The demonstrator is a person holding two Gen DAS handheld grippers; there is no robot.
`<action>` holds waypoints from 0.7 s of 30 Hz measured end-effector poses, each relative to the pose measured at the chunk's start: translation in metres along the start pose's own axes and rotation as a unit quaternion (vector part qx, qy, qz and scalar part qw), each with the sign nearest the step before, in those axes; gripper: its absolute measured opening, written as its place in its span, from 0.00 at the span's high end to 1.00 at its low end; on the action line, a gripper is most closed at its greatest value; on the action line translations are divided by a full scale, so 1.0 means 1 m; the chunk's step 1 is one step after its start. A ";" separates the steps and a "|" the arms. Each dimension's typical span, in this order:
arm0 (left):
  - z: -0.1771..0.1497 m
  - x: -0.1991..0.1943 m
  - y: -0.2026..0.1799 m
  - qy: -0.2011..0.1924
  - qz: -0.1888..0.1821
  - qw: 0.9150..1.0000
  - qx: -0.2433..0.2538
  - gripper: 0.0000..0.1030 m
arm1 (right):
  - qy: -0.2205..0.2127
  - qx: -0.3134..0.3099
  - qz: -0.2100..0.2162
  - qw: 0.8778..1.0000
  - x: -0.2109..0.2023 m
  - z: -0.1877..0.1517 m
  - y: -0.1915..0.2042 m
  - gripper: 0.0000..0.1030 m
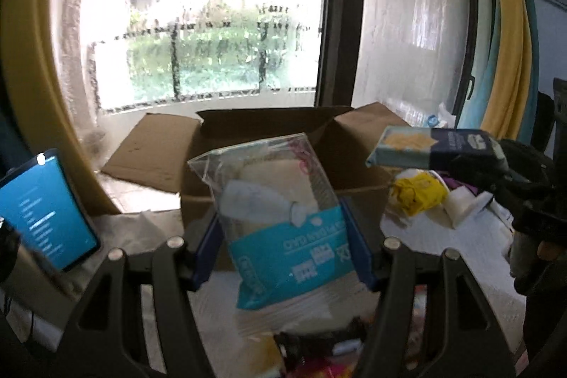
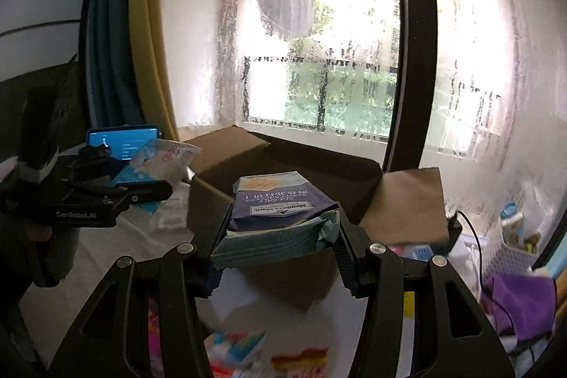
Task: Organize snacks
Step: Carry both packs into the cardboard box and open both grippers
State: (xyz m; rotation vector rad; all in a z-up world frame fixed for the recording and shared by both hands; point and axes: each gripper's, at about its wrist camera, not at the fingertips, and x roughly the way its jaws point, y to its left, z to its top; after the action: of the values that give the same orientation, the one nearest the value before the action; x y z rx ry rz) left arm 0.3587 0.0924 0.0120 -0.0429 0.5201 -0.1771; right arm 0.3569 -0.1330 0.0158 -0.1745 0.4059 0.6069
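My left gripper (image 1: 283, 243) is shut on a clear zip bag with a teal label (image 1: 280, 218), held up in front of an open cardboard box (image 1: 269, 133). My right gripper (image 2: 280, 250) is shut on a navy and light-blue cracker pack (image 2: 280, 211), held just before the same box (image 2: 290, 165). In the left wrist view the cracker pack (image 1: 432, 147) and the right gripper (image 1: 496, 169) show at the right, level with the box rim. In the right wrist view the left gripper (image 2: 106, 190) and its zip bag (image 2: 159, 158) show at the left.
A phone with a blue screen (image 1: 42, 211) stands at the left. A yellow wrapper (image 1: 418, 190) and white items lie right of the box on the white table (image 1: 460, 236). A lilac basket (image 2: 510, 250) and purple cloth (image 2: 521, 307) sit at the right. Colourful packets (image 2: 269, 356) lie below. A window is behind.
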 end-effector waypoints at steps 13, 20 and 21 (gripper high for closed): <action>0.041 0.121 0.035 0.066 -0.002 0.997 -0.041 0.36 | 0.040 0.036 -0.023 0.998 0.106 0.019 -0.044 0.46; 0.049 0.132 0.044 0.062 0.003 0.996 -0.067 0.13 | 0.039 0.034 -0.053 0.997 0.129 0.025 -0.051 0.40; 0.050 0.126 0.044 0.057 0.004 0.996 -0.068 0.12 | 0.037 0.038 -0.051 0.997 0.127 0.025 -0.051 0.39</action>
State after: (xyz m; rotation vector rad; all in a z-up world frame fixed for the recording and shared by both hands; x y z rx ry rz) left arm 0.4981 0.1132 -0.0101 -0.1647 0.6458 -0.1365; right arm 0.4901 -0.1017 -0.0126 -0.1451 0.4879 0.4850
